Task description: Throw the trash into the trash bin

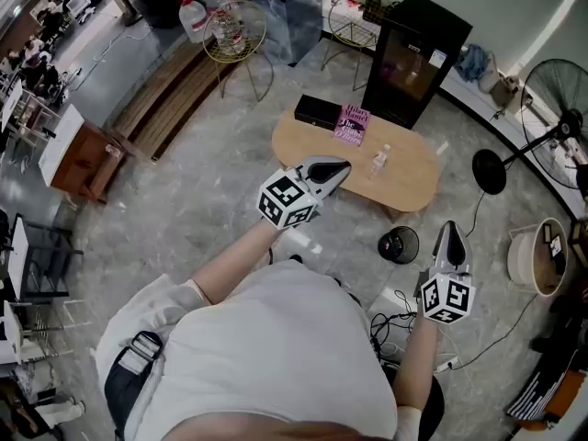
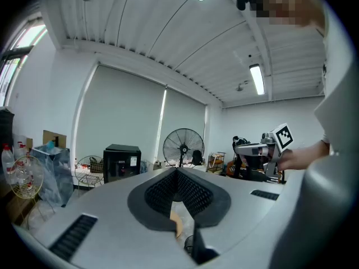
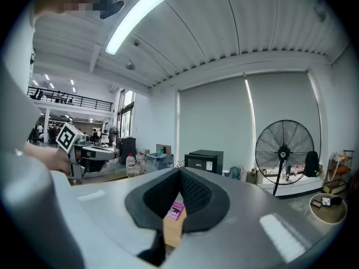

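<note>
A small clear plastic bottle (image 1: 379, 161) stands on the oval wooden table (image 1: 404, 177), beside a pink book (image 1: 352, 124) and a black box (image 1: 317, 111). On the floor in front of the table sits a black trash bin (image 1: 398, 244). My left gripper (image 1: 336, 168) hovers over the table's near left edge, jaws shut, nothing in them. My right gripper (image 1: 450, 231) is lower right, just right of the bin, jaws together and empty. In the left gripper view the shut jaws (image 2: 177, 170) frame a slice of table and the bin (image 2: 190, 243). The right gripper view shows the book (image 3: 175, 210) under its jaws (image 3: 179, 170).
A black cabinet (image 1: 413, 58) stands behind the table, with a standing fan (image 1: 554, 116) to the right. A round basket (image 1: 537, 257) sits at the right edge. Cables (image 1: 404, 320) lie on the floor by my right side. A wire stool (image 1: 235, 31) stands to the far left.
</note>
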### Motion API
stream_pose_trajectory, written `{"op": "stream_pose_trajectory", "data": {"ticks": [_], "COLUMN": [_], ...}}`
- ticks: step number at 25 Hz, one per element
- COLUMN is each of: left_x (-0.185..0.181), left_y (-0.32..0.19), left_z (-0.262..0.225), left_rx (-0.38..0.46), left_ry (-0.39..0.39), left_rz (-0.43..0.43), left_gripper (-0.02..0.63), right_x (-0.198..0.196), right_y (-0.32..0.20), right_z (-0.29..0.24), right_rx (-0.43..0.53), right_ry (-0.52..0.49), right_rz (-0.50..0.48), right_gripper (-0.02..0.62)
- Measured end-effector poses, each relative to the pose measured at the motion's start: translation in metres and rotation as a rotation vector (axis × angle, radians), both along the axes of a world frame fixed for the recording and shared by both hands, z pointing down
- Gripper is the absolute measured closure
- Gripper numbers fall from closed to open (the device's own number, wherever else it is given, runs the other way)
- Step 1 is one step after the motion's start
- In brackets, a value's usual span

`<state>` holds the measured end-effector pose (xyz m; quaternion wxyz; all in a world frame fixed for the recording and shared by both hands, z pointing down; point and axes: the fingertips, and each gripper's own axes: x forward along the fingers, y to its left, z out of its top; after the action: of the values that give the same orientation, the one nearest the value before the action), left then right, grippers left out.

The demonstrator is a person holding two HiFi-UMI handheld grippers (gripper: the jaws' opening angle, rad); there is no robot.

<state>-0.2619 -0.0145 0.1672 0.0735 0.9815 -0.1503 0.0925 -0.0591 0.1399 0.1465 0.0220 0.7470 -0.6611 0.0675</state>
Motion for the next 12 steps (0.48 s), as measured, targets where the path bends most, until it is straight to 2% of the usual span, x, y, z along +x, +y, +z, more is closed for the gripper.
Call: {"op": "stream_pose_trajectory", "data": {"ticks": [12], "left_x": [0.007], "left_y": [0.024], "left_z": [0.004], "left_rx": [-0.003], "left_ry": [-0.008], "left_rz": [-0.026], "left_gripper": [0.6], "right_x": [0.007], "right_y": [0.019], "right_z": [0.007], "right_rx": [-0.003], "right_ry": [0.0], "right_rz": [-0.027], "right_gripper": [0.584]}}
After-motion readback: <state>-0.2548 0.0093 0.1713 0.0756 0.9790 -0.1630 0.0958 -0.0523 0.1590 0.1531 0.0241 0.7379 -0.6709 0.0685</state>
